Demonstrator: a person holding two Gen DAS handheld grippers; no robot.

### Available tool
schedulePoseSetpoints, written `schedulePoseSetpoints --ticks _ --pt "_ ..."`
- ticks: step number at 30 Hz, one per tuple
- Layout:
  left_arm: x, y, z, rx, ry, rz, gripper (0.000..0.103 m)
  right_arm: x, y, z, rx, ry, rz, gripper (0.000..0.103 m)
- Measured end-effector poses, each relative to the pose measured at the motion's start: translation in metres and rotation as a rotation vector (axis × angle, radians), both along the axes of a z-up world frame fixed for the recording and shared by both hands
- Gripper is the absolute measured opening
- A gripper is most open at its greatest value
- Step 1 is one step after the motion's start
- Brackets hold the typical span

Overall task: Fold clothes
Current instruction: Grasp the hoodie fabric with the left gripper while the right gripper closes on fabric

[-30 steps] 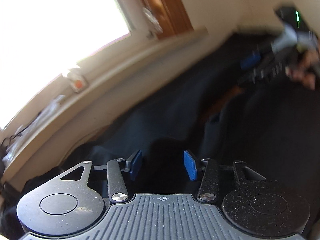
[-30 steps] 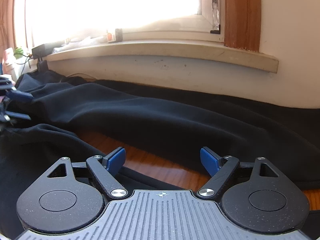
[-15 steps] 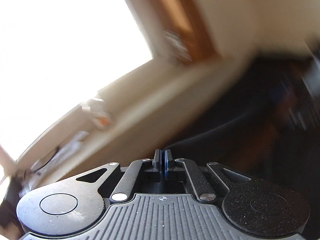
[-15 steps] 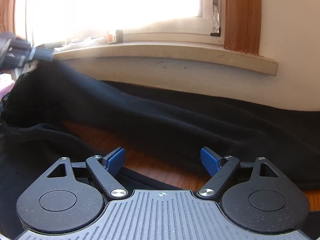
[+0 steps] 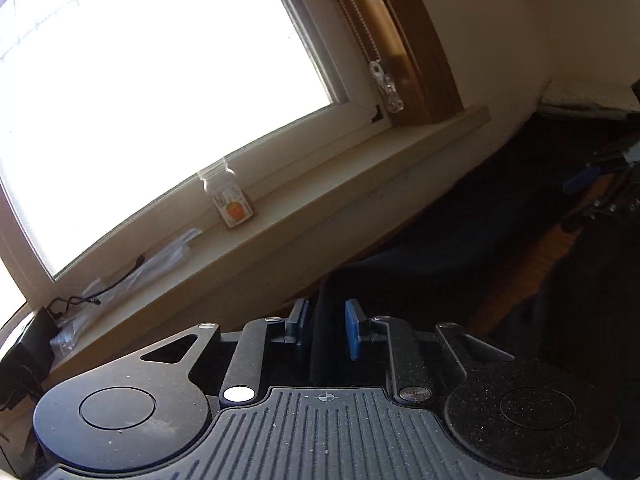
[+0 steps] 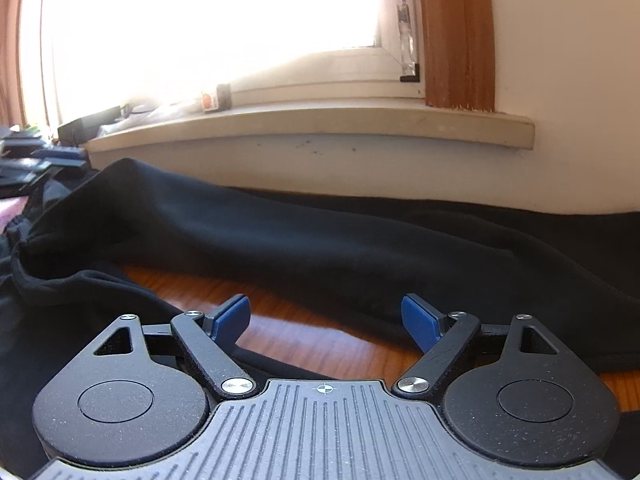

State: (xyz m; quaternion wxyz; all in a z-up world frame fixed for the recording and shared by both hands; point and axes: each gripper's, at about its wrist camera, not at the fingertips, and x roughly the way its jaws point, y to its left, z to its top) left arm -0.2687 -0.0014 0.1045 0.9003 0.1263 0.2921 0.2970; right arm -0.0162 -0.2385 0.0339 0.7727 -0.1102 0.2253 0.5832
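Note:
A black garment (image 6: pixel 320 240) lies spread over the wooden table (image 6: pixel 304 336) below the window. Its left end is raised in a hump toward my left gripper (image 6: pixel 52 158), seen small at the far left. In the left wrist view the left gripper (image 5: pixel 326 322) has a fold of the black garment (image 5: pixel 460 248) filling the narrow gap between its blue pads, and its jaws are opening. My right gripper (image 6: pixel 326 320) stands open low over bare wood, with nothing between its pads and cloth on both sides of it. It also shows far right as the right gripper (image 5: pixel 588 178).
A windowsill (image 6: pixel 320 120) and wall run just behind the table. On the sill stand a small bottle with an orange label (image 5: pixel 232 204), plastic wrap and a cable (image 5: pixel 92 296). A black box (image 6: pixel 88 126) and clutter sit at the far left.
The left gripper went from open over the cloth to shut, then lifted a fold of it up and leftward; its pads now stand slightly apart. The right gripper has stayed put.

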Motion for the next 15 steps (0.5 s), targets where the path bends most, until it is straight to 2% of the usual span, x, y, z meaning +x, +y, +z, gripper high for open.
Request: schedulePoseSetpoints --ticks 1,2,3,4,5,9,15 --pt "-0.006 -0.005 -0.001 -0.006 0.006 -0.002 0.023 -0.001 0.0 0.001 0.004 -0.008 0.001 0.081" --pt "-0.011 -0.009 -0.002 -0.012 0.013 -0.005 0.023 -0.003 -0.001 0.001 0.008 -0.02 0.004 0.072" --pt "-0.016 -0.012 -0.004 -0.022 0.02 -0.008 0.023 -0.005 0.001 0.002 -0.001 -0.032 0.023 0.061" --pt "-0.02 -0.013 -0.006 -0.033 0.028 -0.009 0.023 -0.008 0.004 0.003 -0.025 -0.052 0.039 0.039" --pt "-0.022 -0.012 -0.009 -0.043 0.037 -0.007 0.023 -0.011 0.007 0.004 -0.052 -0.079 0.043 0.034" --pt "-0.023 -0.006 -0.024 -0.058 0.084 -0.003 0.024 -0.015 0.021 0.007 -0.143 -0.157 0.056 0.034" --pt "-0.022 0.004 -0.041 -0.084 0.113 0.012 0.027 -0.006 0.04 -0.002 -0.236 -0.232 0.109 0.042"
